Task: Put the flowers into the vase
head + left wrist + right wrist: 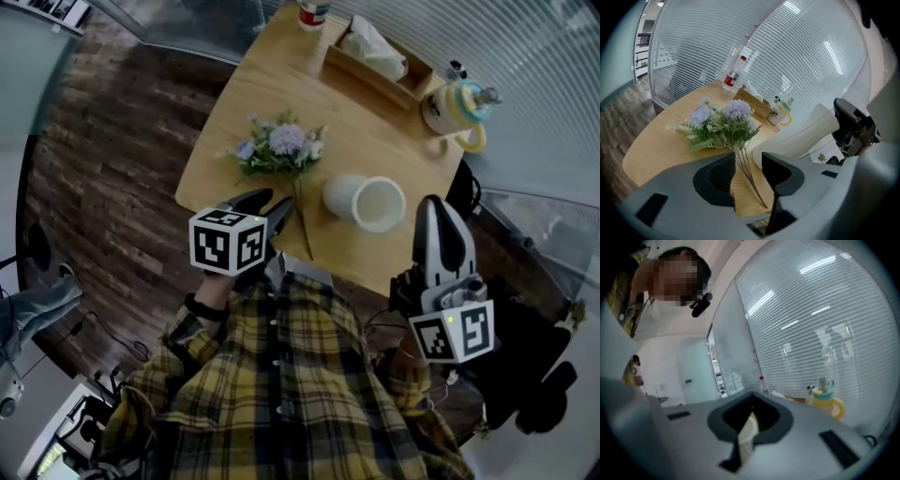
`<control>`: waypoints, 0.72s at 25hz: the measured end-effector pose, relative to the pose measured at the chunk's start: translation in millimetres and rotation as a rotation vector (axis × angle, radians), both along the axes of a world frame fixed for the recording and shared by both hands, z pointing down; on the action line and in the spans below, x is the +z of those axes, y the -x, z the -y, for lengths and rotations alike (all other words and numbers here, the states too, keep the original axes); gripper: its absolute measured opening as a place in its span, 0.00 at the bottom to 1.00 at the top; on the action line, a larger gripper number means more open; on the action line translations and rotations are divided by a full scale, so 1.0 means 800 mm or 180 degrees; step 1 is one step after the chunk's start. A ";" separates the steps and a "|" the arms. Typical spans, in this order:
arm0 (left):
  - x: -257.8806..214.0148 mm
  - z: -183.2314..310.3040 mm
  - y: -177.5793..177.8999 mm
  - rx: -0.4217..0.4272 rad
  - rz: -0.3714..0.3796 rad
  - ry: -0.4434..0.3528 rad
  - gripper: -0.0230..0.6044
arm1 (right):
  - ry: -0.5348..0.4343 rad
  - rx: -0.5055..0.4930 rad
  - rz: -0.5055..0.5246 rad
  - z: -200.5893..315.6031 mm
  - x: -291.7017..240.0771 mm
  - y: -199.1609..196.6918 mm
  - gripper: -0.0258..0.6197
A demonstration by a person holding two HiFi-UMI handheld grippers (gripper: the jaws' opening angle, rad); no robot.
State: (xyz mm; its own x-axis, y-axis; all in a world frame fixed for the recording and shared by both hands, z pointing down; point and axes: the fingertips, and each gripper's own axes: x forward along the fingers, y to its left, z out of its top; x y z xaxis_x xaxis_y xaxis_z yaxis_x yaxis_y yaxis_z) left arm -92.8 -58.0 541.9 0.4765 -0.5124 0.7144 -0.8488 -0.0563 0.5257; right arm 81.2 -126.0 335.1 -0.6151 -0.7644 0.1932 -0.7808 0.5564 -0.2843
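Bare tabletop [225,122] left of the flower stems [302,211], white vase [364,202] just beside them at right.

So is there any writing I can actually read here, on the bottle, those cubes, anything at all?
Nothing here can be read.
Bottle: the red label's print is too small and blurred to read.
Two cubes: only black-and-white square patterns, no words or numbers.
Vase and yellow jug: no writing shows.
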 end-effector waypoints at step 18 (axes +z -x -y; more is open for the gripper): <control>0.076 0.018 -0.020 -0.0041 -0.0107 0.0442 0.30 | 0.0201 0.0052 -0.0116 -0.002 0.022 -0.011 0.06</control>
State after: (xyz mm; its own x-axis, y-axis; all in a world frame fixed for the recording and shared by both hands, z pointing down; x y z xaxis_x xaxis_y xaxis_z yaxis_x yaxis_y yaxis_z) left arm -76.6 -72.5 603.1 0.4953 -0.4159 0.7627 -0.8308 0.0299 0.5558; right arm 90.0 -124.7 353.1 -0.5943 -0.7599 0.2634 -0.8001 0.5254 -0.2896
